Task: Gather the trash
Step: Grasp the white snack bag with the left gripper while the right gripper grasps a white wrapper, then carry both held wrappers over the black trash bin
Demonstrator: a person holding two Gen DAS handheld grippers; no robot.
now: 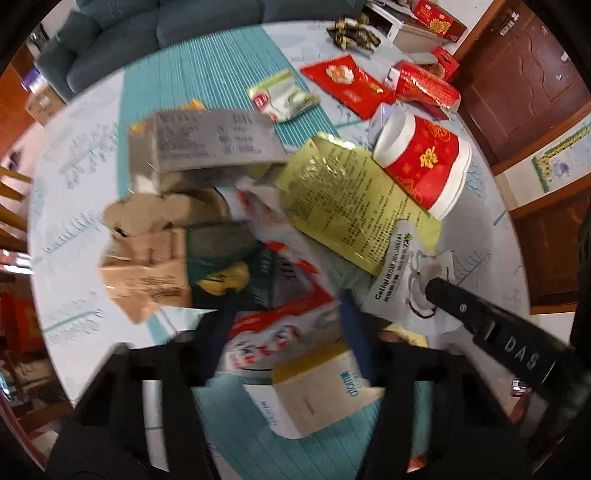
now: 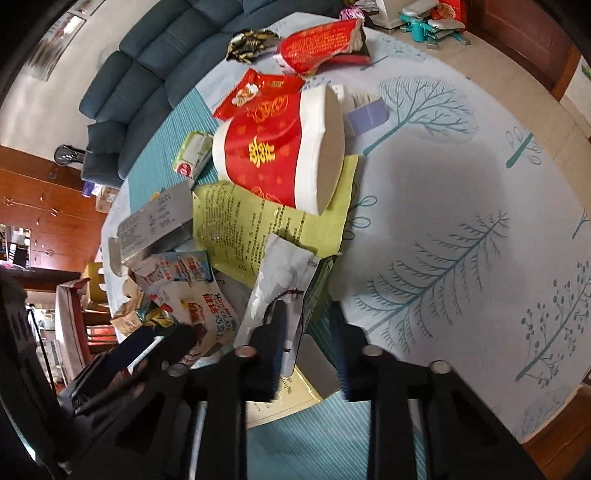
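A heap of trash lies on the round table (image 2: 461,206): a yellow-green printed wrapper (image 1: 343,206) (image 2: 236,225), a grey carton (image 1: 207,142) (image 2: 155,225), brown torn cardboard (image 1: 144,258), a red-and-white milk wrapper (image 1: 280,325) (image 2: 192,291) and a white sachet (image 1: 406,280) (image 2: 280,273). A red-and-white paper cup (image 1: 424,162) (image 2: 280,155) lies on its side. My left gripper (image 1: 284,321) is open over the milk wrapper. My right gripper (image 2: 308,325) is open, its jaws around the white sachet's lower edge; its finger shows in the left wrist view (image 1: 480,325).
Red snack bags (image 1: 351,83) (image 2: 317,40), a small green packet (image 1: 284,96) (image 2: 192,155) and a black-gold wrapper (image 1: 354,33) (image 2: 251,42) lie farther back. A blue sofa (image 2: 147,81) stands beyond the table. A yellow-white card (image 1: 317,391) lies on the teal runner (image 1: 218,85).
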